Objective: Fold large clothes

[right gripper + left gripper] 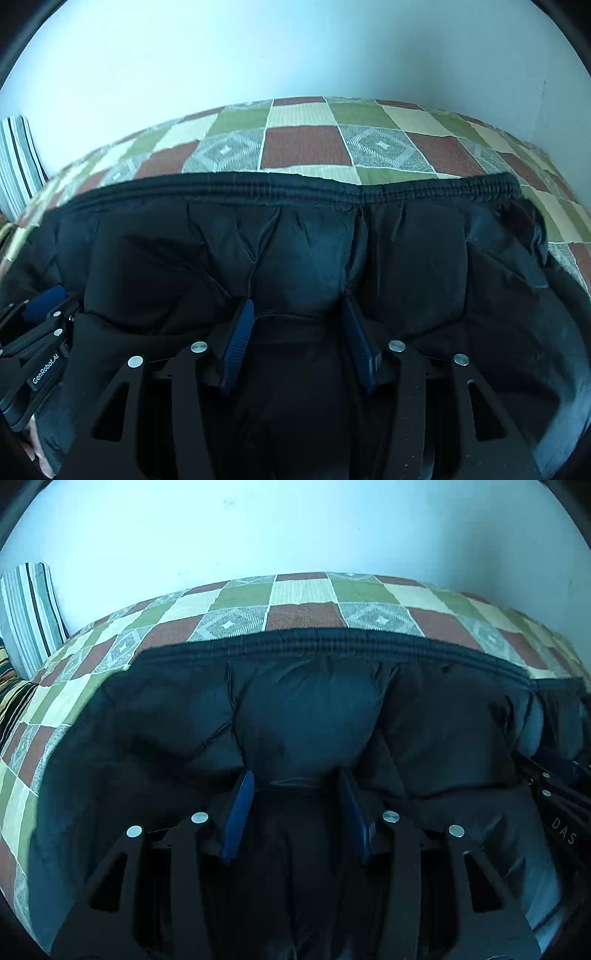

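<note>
A dark navy quilted jacket (pixel 306 716) lies across a checked bedspread, its ribbed hem (pixel 332 638) along the far side; it also fills the right wrist view (pixel 303 251), with its hem (pixel 295 188) far. My left gripper (pixel 297 775) has its blue pads (pixel 238 812) spread with a puffy fold of jacket bulging between them. My right gripper (pixel 299 304) stands the same way, its pads (pixel 240 339) apart around a bunched fold. Each gripper shows at the edge of the other's view: the right one (pixel 554 797), the left one (pixel 40 332).
The bedspread (pixel 303 613) of green, red and grey squares runs to a pale wall (pixel 295 528). A striped pillow (pixel 29 616) leans at the far left, also seen in the right wrist view (pixel 18 162).
</note>
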Available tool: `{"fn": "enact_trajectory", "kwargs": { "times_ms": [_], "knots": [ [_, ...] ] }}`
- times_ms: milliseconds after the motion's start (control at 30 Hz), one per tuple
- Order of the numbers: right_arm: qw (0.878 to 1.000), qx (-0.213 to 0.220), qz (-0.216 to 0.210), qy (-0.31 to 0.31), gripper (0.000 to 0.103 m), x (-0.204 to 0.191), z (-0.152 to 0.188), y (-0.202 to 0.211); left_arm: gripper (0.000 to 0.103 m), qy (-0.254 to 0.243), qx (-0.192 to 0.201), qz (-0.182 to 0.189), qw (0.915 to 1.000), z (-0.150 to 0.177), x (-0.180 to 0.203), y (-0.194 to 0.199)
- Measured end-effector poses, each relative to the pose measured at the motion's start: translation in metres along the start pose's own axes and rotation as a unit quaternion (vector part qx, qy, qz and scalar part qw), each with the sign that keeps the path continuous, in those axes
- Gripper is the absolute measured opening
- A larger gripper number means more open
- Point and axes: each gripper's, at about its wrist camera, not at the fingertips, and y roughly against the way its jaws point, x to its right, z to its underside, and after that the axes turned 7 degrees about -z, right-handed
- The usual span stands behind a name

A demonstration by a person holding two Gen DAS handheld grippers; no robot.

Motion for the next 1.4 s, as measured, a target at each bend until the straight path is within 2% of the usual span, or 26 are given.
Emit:
{"fn": "enact_trajectory", "kwargs": {
  "times_ms": [567, 1233, 1333, 1400],
  "knots": [
    [1.0, 0.01, 0.014, 0.003, 0.051, -0.002, 0.005, -0.008, 0.048, -0.007, 0.0, -0.007, 1.0, 0.008, 0.007, -0.017],
    [1.0, 0.012, 0.021, 0.005, 0.051, -0.003, 0.003, -0.007, 0.048, -0.002, -0.002, -0.002, 1.0, 0.006, 0.008, -0.016],
    [1.0, 0.011, 0.025, 0.006, 0.052, -0.005, 0.001, -0.004, 0.05, 0.001, -0.007, 0.006, 1.0, 0.001, 0.004, -0.01],
    [1.0, 0.01, 0.021, 0.006, 0.056, -0.005, -0.001, 0.002, 0.056, 0.007, -0.011, 0.027, 0.9995, -0.002, -0.001, -0.006]
  ]
}}
